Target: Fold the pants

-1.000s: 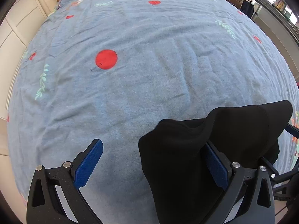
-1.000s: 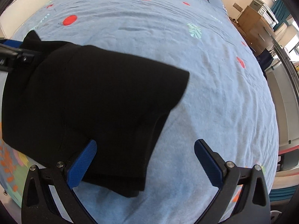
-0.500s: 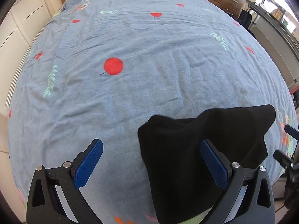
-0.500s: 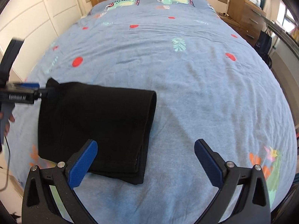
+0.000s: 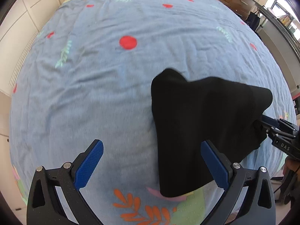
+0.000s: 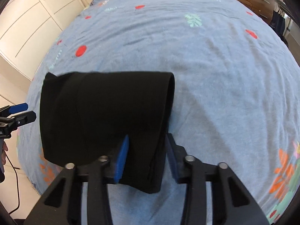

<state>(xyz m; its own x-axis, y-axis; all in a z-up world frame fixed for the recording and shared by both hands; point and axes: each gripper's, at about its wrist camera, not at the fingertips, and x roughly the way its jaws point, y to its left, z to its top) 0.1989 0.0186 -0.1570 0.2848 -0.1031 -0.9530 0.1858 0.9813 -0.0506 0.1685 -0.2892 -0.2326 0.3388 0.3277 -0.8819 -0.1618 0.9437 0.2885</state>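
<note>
Near the foot edge of the bed (image 6: 215,60), on the blue printed cover, the black pants (image 6: 105,112) lie as a compact folded bundle, the rolled fold edge facing the bed's right side.

Right gripper (image 6: 146,155): jaws drawn close together, pinching the near right corner of the bundle through what looks like several layers; one blue pad shows on top of the cloth, the other is partly hidden beside the fold edge. Left wrist view confirms its tip buried in the cloth at the bundle's right end.

Left gripper (image 5: 151,165): pads spread wide, holding nothing. The pants (image 5: 202,127) sit ahead of and over its right finger; whether cloth touches that pad, cannot tell. In the right wrist view the left gripper (image 6: 18,112) sits just off the bundle's left edge, apart from it.

Step in hand, judged: final tidying or repositioning of the folded stack; task looks nearly complete.

To do it well:
- keep the pinch through all layers so the stack does not shear apart
- move low and slow, parallel to the cover
- bring the left tool to the far corner before any lift, else that end will sag and unfold

Pose: both tools held low, pointing up the bed toward the headboard, right one tilted down onto the cloth
</note>
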